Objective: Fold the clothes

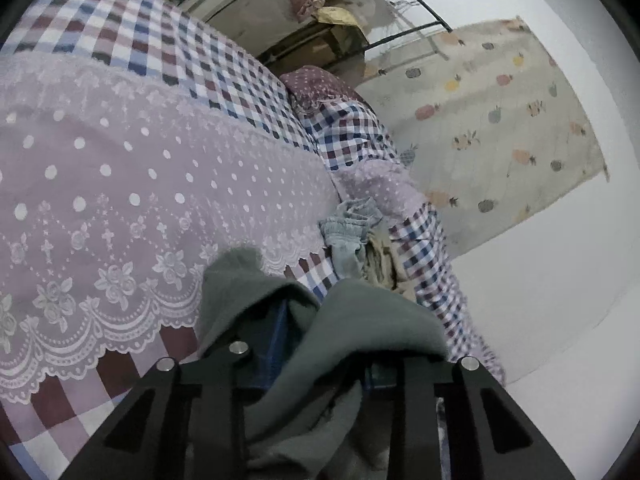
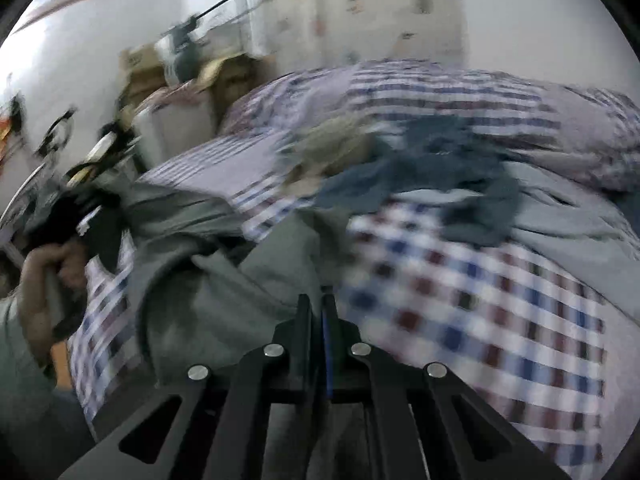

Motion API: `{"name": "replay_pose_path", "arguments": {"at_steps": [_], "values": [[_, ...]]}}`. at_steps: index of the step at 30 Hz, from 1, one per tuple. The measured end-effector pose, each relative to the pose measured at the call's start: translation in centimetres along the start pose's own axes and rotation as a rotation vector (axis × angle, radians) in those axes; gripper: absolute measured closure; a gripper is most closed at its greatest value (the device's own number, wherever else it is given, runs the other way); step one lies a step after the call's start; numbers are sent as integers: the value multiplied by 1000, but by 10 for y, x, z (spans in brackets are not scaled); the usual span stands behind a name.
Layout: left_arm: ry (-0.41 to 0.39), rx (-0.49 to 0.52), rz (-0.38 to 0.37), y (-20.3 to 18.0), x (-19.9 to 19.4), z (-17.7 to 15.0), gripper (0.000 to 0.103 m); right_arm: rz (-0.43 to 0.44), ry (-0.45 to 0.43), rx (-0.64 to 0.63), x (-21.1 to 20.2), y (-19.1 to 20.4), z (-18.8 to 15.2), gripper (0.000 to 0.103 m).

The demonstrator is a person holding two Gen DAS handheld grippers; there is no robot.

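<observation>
Grey garment (image 1: 360, 328) bunched between left fingers (image 1: 280, 320), right fingers (image 2: 306, 320) closed together on it

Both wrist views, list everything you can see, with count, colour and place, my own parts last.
Grey-green garment: one, draped over the left gripper, stretching to the right gripper.
Checked bedsheet: one, white, blue and maroon, covering the bed.
Lace cover: one, lilac with white dots, on the sheet.
Clothes pile: several, pale blue and beige, bed edge.
Fruit-print curtain: one, cream, on the wall.
Cardboard boxes: some, brown, beyond the bed.
Left gripper: black, fingers hidden by cloth.
Right gripper: black, shut on garment.
Hand: one, on the left gripper.
</observation>
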State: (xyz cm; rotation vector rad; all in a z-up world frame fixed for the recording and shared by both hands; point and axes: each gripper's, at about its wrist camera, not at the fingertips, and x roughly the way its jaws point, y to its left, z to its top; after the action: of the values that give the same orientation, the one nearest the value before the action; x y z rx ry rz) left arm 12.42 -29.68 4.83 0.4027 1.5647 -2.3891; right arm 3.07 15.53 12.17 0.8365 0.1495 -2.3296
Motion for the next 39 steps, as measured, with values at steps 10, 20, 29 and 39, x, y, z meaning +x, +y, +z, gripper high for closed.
{"name": "replay_pose_path", "arguments": {"at_steps": [10,20,29,39], "values": [[65,-15,20,5,11,-2,74,-199,38,283,9,-83,-14,80],[84,5,17,2,11,-6,74,-44,-107,197,-14,-38,10,48],[2,74,2,-10,-3,2,94,36,-105,259,-17,-53,3,48],[-384,74,198,6,-78,54,97,11,-92,289,-21,-71,-4,48]]}}
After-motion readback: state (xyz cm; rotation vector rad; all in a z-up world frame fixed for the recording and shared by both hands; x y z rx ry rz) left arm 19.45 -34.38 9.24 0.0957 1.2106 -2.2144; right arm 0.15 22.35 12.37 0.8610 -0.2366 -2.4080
